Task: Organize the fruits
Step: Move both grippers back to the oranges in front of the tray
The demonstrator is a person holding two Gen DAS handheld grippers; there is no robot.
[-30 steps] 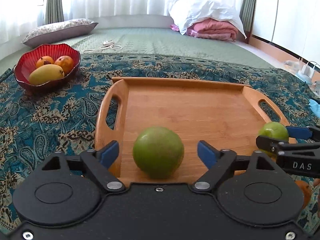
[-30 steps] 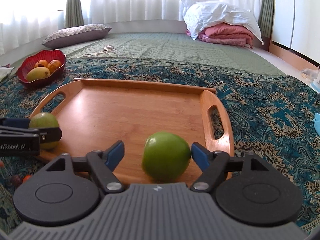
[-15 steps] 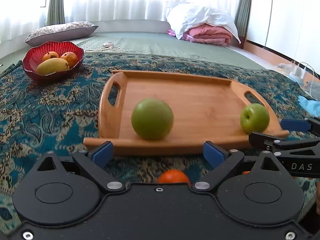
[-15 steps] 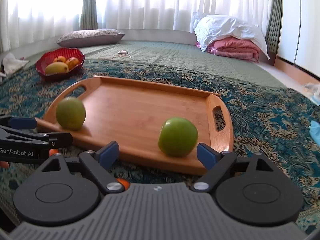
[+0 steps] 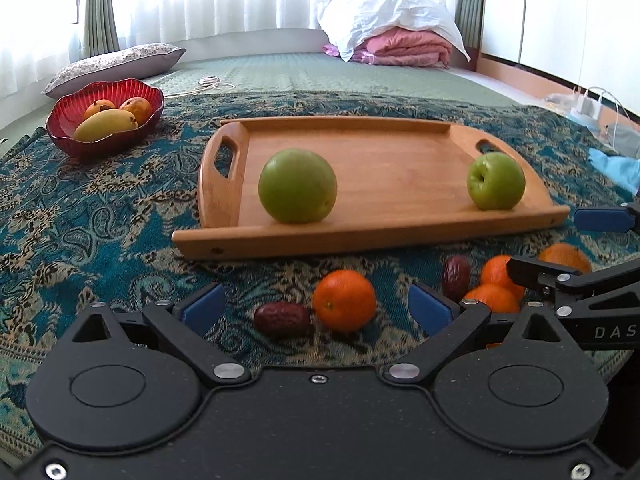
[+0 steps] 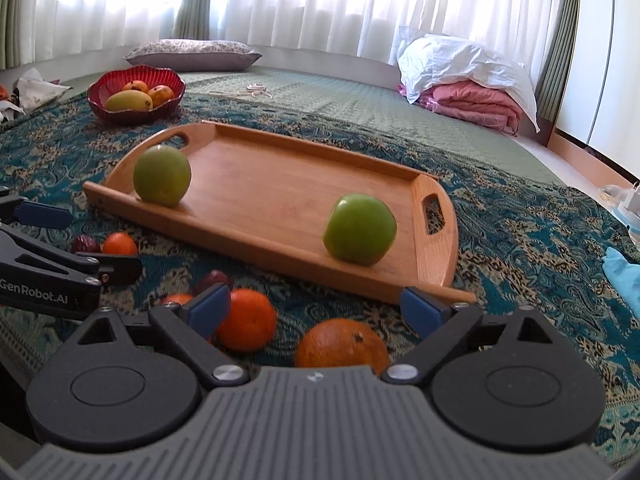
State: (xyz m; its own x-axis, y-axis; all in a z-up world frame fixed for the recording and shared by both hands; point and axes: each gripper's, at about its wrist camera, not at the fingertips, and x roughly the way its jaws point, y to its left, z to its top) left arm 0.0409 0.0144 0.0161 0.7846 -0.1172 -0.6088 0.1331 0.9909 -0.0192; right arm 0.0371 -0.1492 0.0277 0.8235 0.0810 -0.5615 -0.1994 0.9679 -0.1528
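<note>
Left gripper point(image 5: 314, 308) occupied the bottom of the left wrist frame, jaws spread wide and holding nothing. Between its blue pads point(image 5: 202, 306) lay a date point(image 5: 282, 320) touching an orange point(image 5: 344, 300), both resting on the patterned cloth point(image 5: 92, 216). To the lower right, a second date point(image 5: 456, 276) and a cluster of oranges point(image 5: 496, 286) were partly hidden behind the right gripper's black arm, which crossed in from the right edge.

Right gripper point(image 6: 314, 306) sat at the bottom of the right wrist frame, likewise wide open and empty. A large orange point(image 6: 340, 346) lay at lower centre, partly cut off by the gripper body; a smaller orange point(image 6: 248, 320) sat just beside the left pad. A third orange point(image 6: 119, 245) and a date point(image 6: 84, 245) lay at left, partly behind the left gripper's arm.

Beyond the loose fruit, mid-frame, stood the wooden tray point(image 5: 384, 168). Two green apples rested against its near rim, well apart: the left apple point(image 5: 298, 186) by the left handle, the right apple point(image 5: 496, 181) near the right handle.

Upper left, a red bowl point(image 5: 66, 126) held a mango point(image 5: 106, 124) and two orange-red fruits. Behind it lay a pillow point(image 5: 116, 64). A coiled cord point(image 5: 212, 83) lay on the green mat point(image 5: 320, 76). Upper right of centre, pink bedding point(image 5: 404, 50) sat under a white sheet. White curtains closed the background.
</note>
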